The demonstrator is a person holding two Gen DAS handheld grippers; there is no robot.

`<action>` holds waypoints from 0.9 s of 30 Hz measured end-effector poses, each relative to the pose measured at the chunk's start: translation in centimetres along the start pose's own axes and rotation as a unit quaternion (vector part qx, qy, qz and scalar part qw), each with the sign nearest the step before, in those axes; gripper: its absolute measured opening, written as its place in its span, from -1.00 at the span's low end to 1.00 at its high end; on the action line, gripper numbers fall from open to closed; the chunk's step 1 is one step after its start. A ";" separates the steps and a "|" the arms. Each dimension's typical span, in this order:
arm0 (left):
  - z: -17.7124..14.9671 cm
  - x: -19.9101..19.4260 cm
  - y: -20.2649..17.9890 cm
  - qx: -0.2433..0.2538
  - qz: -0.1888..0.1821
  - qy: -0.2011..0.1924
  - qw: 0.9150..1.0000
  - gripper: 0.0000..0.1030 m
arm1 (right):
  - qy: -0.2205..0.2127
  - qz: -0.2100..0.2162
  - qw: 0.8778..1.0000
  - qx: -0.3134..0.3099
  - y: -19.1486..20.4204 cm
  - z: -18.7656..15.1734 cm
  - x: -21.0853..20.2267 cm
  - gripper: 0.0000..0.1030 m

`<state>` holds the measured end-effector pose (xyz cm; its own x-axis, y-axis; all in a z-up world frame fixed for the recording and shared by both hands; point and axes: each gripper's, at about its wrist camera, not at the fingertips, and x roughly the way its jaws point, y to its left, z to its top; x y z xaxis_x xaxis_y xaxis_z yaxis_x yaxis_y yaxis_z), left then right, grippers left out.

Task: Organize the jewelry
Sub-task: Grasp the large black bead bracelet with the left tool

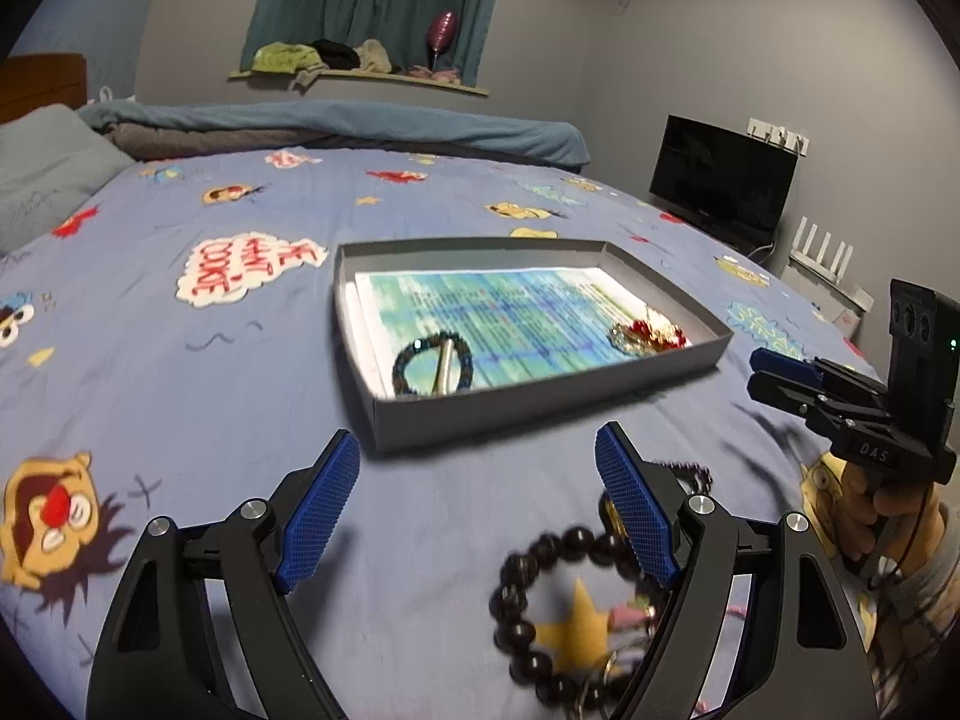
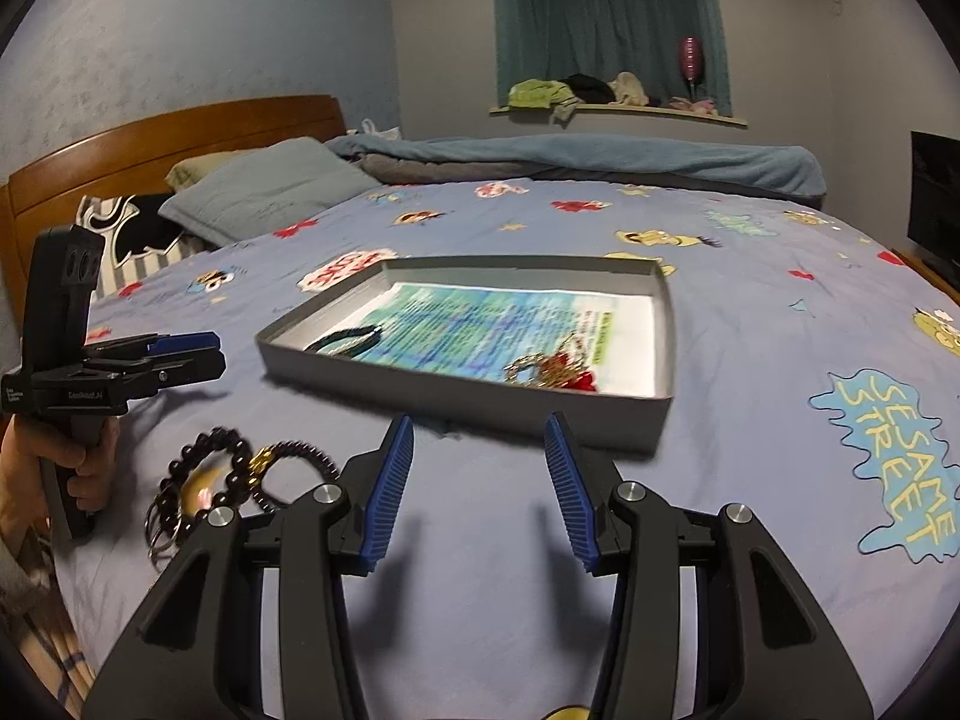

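A shallow grey box [image 1: 540, 417] lined with printed paper lies on the bed. It holds a dark blue bead bracelet [image 1: 432, 363] with a silver bar across it, and a gold and red ornament [image 1: 645, 336]. My left gripper [image 1: 477, 450] hovers open just in front of the box, with nothing between its fingers. A large dark bead bracelet [image 1: 540, 588] lies on the sheet under its right finger, beside key rings [image 2: 165, 522] and a thinner bead bracelet with a gold charm [image 2: 294, 462]. To the right, my right gripper [image 2: 480, 426] also stands open and holds nothing, facing the box [image 2: 480, 396].
The bed has a blue cartoon-print sheet [image 1: 180, 390]. Pillows [image 2: 258, 192] and a wooden headboard [image 2: 168, 138] are at the left. Folded blankets [image 1: 330, 126] lie along the far edge. A black screen [image 1: 723, 174] and a white router [image 1: 822, 258] stand beyond the bed's right side.
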<state>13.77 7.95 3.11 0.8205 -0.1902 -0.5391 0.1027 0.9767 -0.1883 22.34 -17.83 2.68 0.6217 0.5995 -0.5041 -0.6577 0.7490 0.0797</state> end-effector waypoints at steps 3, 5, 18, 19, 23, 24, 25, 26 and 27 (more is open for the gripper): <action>-0.8 -0.8 -0.2 -0.001 -0.003 0.001 1.000 0.56 | 0.006 0.010 1.000 -0.002 0.4 -0.1 0.0 -0.11; -1.3 -1.4 -0.4 -0.001 -0.006 0.002 1.000 0.56 | 0.009 0.017 1.000 -0.002 0.6 -0.3 0.0 -0.11; -3.6 -0.5 -1.4 0.003 -0.002 0.060 0.998 0.17 | 0.049 0.055 0.997 -0.014 2.9 -0.9 1.3 -0.11; -3.7 -0.3 -1.4 0.004 -0.003 0.065 0.998 0.14 | 0.053 0.056 0.997 -0.016 3.0 -1.0 1.5 -0.11; -4.0 0.4 -1.6 0.009 -0.003 0.083 0.997 -0.03 | 0.070 0.067 0.995 -0.014 3.1 -1.2 2.0 -0.11; -4.1 0.6 -1.6 0.009 -0.001 0.088 0.996 -0.12 | 0.076 0.073 0.994 -0.011 3.1 -1.3 2.2 -0.11; -4.2 0.7 -1.6 0.009 -0.001 0.089 0.996 -0.18 | 0.082 0.079 0.993 -0.011 3.2 -1.3 2.5 -0.11; -4.1 0.7 -1.6 0.009 -0.001 0.090 0.996 -0.34 | 0.086 0.083 0.993 -0.012 3.4 -1.4 2.6 -0.12; -4.1 0.8 -1.6 0.008 0.000 0.090 0.996 -0.56 | 0.091 0.087 0.992 -0.015 3.6 -1.5 2.8 -0.15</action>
<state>11.92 5.83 -0.42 0.7071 -0.2027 -0.6774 0.1127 0.9781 -0.1751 21.10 -13.86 0.30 0.4122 0.6562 -0.6321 -0.7624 0.6283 0.1551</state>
